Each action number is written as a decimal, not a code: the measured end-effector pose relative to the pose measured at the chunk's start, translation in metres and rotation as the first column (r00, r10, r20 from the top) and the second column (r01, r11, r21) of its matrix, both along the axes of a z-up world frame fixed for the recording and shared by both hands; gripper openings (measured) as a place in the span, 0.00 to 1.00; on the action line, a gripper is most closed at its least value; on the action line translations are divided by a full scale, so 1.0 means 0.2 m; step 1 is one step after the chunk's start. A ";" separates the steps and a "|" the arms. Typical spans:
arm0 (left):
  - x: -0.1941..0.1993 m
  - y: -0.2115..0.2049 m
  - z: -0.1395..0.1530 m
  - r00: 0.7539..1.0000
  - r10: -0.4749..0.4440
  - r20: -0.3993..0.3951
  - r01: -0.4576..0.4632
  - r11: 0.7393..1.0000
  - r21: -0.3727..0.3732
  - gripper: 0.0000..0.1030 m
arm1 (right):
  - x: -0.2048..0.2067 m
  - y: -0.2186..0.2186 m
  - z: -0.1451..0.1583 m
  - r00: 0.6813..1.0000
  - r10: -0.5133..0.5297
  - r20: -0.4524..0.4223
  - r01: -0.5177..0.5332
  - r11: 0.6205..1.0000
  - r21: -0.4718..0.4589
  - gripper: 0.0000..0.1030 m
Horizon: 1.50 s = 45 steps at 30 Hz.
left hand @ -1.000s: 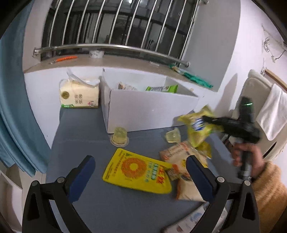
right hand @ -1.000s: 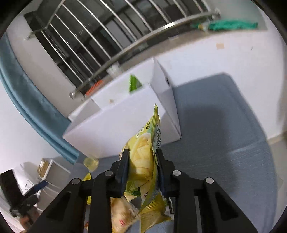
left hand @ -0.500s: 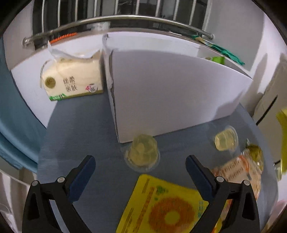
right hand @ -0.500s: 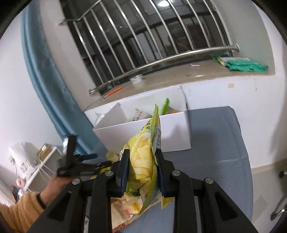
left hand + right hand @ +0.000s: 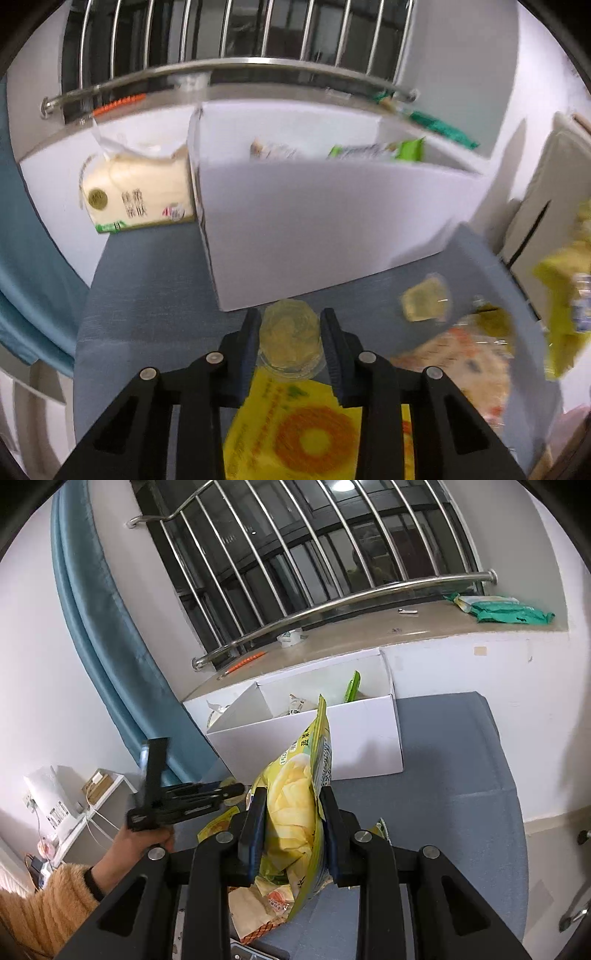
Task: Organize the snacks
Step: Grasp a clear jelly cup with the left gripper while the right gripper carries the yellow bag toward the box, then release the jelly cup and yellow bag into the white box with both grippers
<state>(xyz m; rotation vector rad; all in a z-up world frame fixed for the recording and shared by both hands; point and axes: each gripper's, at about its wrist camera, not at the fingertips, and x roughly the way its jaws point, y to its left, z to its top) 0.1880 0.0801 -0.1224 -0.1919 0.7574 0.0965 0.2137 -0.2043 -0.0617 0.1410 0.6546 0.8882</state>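
Observation:
A clear jelly cup (image 5: 289, 341) stands on the grey-blue table (image 5: 147, 314) just in front of the white box (image 5: 332, 229). My left gripper (image 5: 290, 325) is closing around it, and both blue pads touch its sides. In the right wrist view, that gripper (image 5: 238, 789) shows low at the left, held by a hand in a tan sleeve. My right gripper (image 5: 291, 812) is shut on a yellow chip bag (image 5: 299, 775), held upright above the table in front of the box (image 5: 362, 738). The same bag (image 5: 565, 295) shows blurred at the right edge of the left wrist view.
A second jelly cup (image 5: 424, 302), an orange-and-white packet (image 5: 454, 362) and a flat yellow pack (image 5: 310, 435) lie on the table. The box holds a green packet (image 5: 373, 151) and a pale one. A tissue pack (image 5: 136, 199) stands left of the box. A barred window ledge runs behind.
My left gripper moved forward and down to the jelly cup and its jaws closed from wide open onto it. The right gripper rose and rolled upright with the chip bag, then held still.

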 end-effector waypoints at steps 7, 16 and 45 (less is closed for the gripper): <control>-0.13 -0.06 0.38 0.980 -0.036 0.197 0.045 0.998 -0.040 0.35 | 0.05 0.05 0.05 1.000 -0.029 0.013 0.028 0.999 0.023 0.29; 0.13 0.11 0.70 0.963 0.009 0.271 0.004 0.999 -0.046 0.35 | 0.31 0.26 0.32 0.990 -0.091 0.106 0.090 0.996 0.018 0.29; 0.21 0.12 0.63 0.989 -0.013 0.144 0.011 1.000 0.008 1.00 | 0.60 0.36 0.36 0.984 -0.171 0.049 0.173 0.984 -0.049 1.00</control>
